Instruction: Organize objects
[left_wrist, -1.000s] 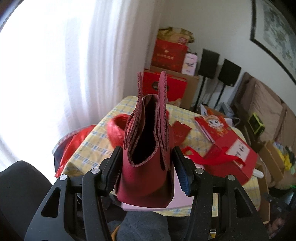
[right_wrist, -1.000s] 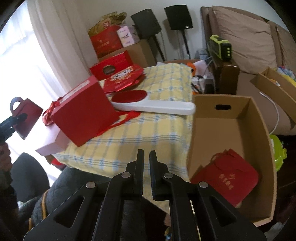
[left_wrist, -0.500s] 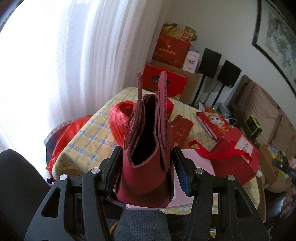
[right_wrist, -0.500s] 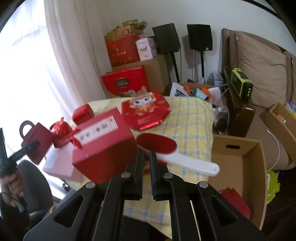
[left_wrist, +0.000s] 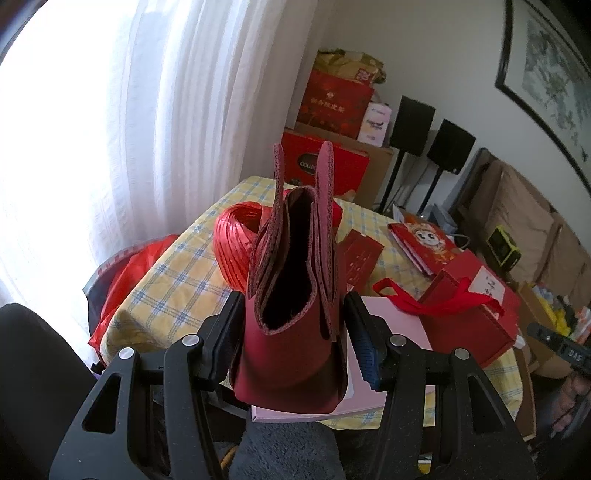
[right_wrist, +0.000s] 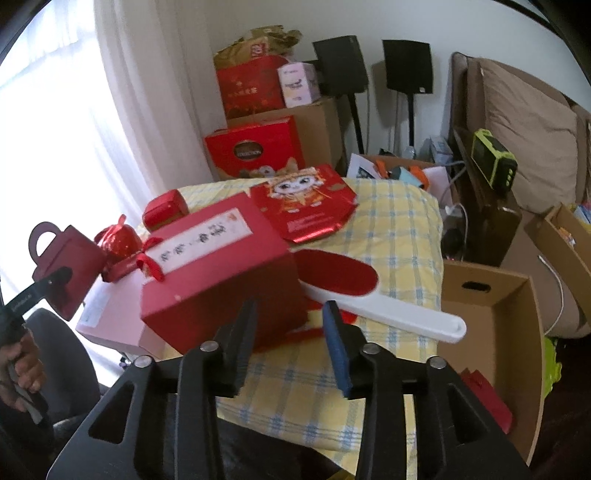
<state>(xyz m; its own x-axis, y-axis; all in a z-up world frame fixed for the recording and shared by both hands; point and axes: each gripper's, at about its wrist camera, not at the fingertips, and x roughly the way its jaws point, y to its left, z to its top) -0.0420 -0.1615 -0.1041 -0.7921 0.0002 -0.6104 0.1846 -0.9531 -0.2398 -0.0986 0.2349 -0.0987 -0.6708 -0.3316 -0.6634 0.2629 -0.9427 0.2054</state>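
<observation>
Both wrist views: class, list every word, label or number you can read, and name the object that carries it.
"COLLE...", partly hidden: oval label on the red gift box behind the table.
White label on the ribboned red box: Chinese characters, too blurred to read.
Gold characters on the tall red box: too small to read.

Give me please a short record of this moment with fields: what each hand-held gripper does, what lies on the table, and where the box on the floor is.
left hand-held gripper: shut on small dark red handled gift bag, held upright
right hand-held gripper: open, empty, facing large red ribboned gift box
yellow checked table: holds red box, flat pink box, white lint brush with red pad
open brown cardboard box: on floor, right of table
</observation>
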